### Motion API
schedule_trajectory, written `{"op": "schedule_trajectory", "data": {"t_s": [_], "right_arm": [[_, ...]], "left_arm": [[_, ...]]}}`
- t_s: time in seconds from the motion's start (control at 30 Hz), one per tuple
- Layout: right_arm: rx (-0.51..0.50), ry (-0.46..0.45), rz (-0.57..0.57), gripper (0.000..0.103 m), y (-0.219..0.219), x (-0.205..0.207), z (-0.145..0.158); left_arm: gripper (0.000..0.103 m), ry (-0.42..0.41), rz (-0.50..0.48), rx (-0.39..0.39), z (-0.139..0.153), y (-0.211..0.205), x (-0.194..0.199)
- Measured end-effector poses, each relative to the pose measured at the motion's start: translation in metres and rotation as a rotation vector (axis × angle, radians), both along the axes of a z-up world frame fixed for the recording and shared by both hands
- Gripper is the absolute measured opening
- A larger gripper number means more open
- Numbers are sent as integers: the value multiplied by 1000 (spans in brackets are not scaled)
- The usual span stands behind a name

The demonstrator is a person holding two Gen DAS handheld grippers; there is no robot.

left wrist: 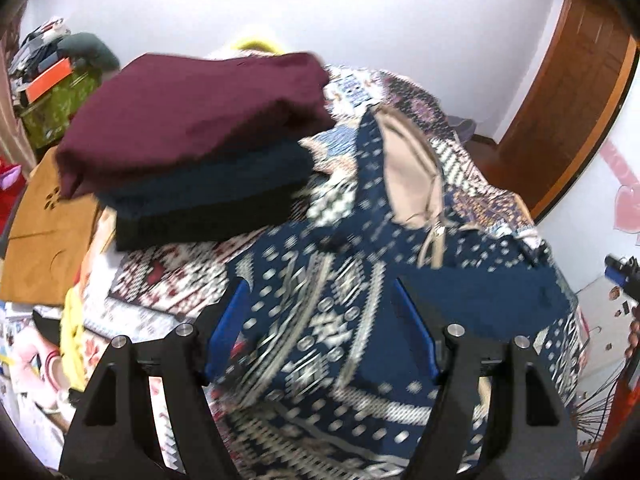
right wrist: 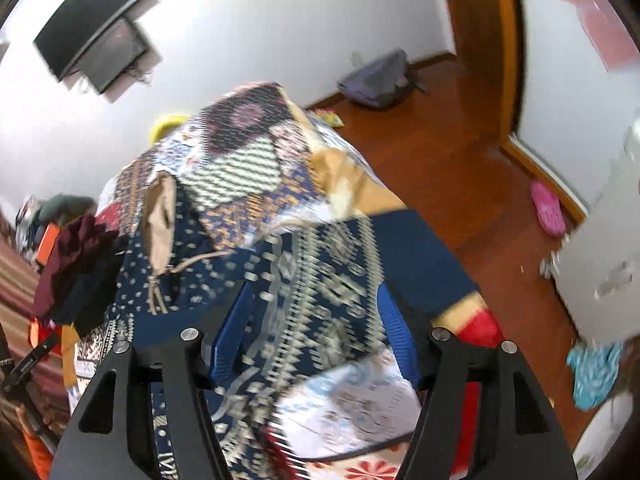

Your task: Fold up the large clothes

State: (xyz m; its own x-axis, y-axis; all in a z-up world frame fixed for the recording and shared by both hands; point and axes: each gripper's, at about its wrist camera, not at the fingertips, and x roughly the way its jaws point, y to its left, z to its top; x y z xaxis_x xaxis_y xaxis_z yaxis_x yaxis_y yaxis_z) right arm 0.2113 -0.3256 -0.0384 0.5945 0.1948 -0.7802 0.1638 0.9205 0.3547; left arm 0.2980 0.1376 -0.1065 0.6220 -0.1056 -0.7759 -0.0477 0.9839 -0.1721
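both tongs spread wide, pointing forward and down

the left tongs (left wrist: 320, 320) show two black fingers with blue pads (left wrist: 226, 328) set far apart at the bottom of the left wrist view, the gap between them unpinched. the right tongs (right wrist: 316, 328) stand the same way in the right wrist view, black fingers splayed, ribbed blue pads (right wrist: 396, 336) well apart. both views are motion-blurred. whether the pads touch anything cannot be told.
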Motion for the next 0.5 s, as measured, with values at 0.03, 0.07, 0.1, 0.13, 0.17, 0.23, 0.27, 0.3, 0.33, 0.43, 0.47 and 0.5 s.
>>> {"op": "schedule_trajectory", "data": {"t_s": [0.03,0.07,0.1,0.13,0.17,0.23,0.27,0.3,0.33,0.43,0.47,0.5], "right_arm": [[6,18,-10,61,-4,0,-5],[15,56,-27,61,-11,0,-18],[19,81,-36,61,-15,-1,-25],[30,119,-50,61,-20,0,-38],[44,141,-57,61,-24,-1,-46],[82,191,-75,61,-32,1,-65],[108,215,-84,61,-36,2,-75],[130,229,-88,61,-38,4,-82],[150,228,-88,61,-40,5,-86],[179,210,-93,61,-46,19,-91],[186,208,-99,61,-48,23,-92],[192,205,-104,61,-50,28,-93]], "left_arm": [[72,-2,-7,-2,0,-6,5],[72,-1,-16,-7,0,-13,10],[72,2,-28,-14,-2,-20,14],[72,8,-40,-21,-4,-26,18],[72,14,-53,-27,-7,-33,20],[72,26,-72,-32,-14,-46,25],[72,32,-79,-33,-18,-50,26],[72,43,-89,-38,-23,-56,28],[72,55,-97,-43,-26,-61,29],[72,88,-118,-34,-37,-74,30],[72,98,-126,-24,-41,-78,31],[72,103,-129,-19,-43,-81,31]]}}
